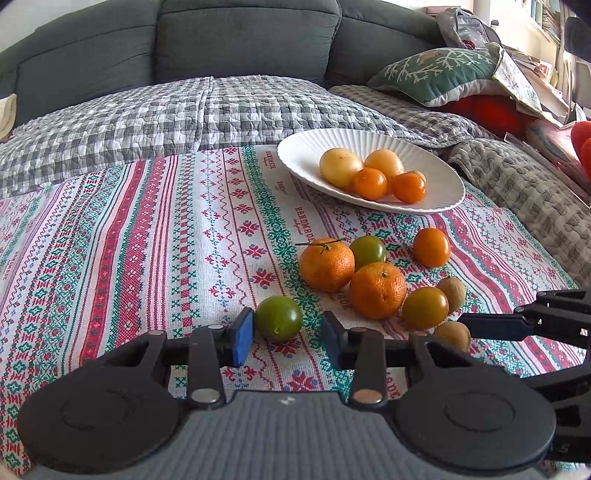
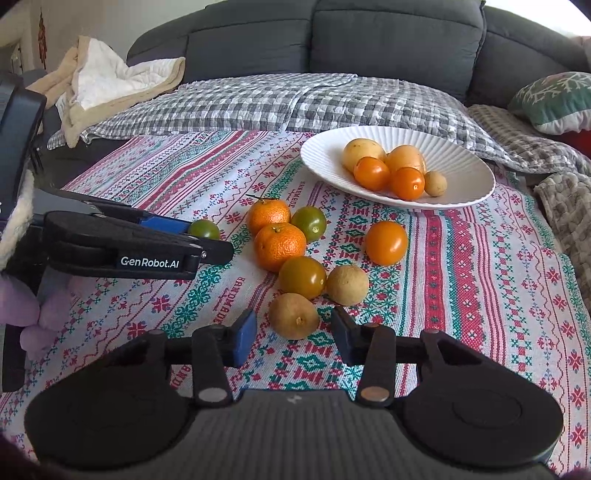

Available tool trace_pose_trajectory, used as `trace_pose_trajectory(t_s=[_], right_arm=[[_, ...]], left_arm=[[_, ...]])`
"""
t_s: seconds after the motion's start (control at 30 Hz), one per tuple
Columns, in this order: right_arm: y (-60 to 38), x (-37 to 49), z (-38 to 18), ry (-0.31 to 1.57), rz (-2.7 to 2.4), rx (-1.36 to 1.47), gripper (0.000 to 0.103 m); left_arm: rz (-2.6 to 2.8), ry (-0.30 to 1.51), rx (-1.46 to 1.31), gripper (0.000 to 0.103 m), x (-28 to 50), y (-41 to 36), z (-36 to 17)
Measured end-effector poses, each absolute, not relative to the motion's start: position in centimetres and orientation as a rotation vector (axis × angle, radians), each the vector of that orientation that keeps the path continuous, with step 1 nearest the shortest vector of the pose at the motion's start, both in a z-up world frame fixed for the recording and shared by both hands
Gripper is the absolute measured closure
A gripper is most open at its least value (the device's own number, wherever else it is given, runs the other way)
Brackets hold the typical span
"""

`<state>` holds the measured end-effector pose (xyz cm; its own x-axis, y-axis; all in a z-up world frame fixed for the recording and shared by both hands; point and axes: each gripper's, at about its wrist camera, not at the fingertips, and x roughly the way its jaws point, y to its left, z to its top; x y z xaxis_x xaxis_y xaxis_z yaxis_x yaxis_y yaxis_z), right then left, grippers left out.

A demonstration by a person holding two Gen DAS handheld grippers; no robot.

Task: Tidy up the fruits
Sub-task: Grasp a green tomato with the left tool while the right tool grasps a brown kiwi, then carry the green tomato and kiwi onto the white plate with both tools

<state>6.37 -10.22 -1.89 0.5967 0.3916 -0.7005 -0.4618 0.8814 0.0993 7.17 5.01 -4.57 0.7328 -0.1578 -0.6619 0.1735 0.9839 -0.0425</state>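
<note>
Grey sofa (image 1: 240, 33), checked quilt (image 1: 147, 114), green snowflake cushion (image 1: 439, 74), patterned cloth (image 1: 147, 240).

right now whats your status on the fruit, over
Left gripper around small green tomato, not yet clamped. Right gripper around brown round fruit, gaps showing. White ribbed plate path clear.

Both wrist cameras look forward and down along their own fingers, close over the striped embroidered cloth (image 1: 147, 240). They share the loose fruit and the white ribbed plate (image 1: 295, 155) (image 2: 469, 162) — the right view from farther right.
</note>
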Motion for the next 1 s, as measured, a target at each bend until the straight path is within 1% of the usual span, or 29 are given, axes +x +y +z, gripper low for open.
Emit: trace_pose_trajectory(t_s=[0.17, 0.27, 0.53, 1.0], right_arm=[[-10.4, 6.5, -1.7, 0.796, 0.505, -0.082, 0.072], [-10.7, 6.6, -1.4, 0.800, 0.518, -0.057, 0.077], [-11.1, 6.9, -0.9, 0.806, 0.522, -0.036, 0.077], [-12.9, 7.7, 1.3, 0.758, 0.501, 0.054, 0.077]], left_arm=[[-0.170, 0.740, 0.009, 0.084, 7.3, 5.2, -4.4], [-0.170, 0.750, -0.011, 0.085, 7.3, 5.3, -4.2], [-0.169, 0.767, -0.029, 0.085, 7.2, 5.2, -3.6], [-0.186, 0.756, -0.086, 0.085, 6.9, 5.1, -1.9]])
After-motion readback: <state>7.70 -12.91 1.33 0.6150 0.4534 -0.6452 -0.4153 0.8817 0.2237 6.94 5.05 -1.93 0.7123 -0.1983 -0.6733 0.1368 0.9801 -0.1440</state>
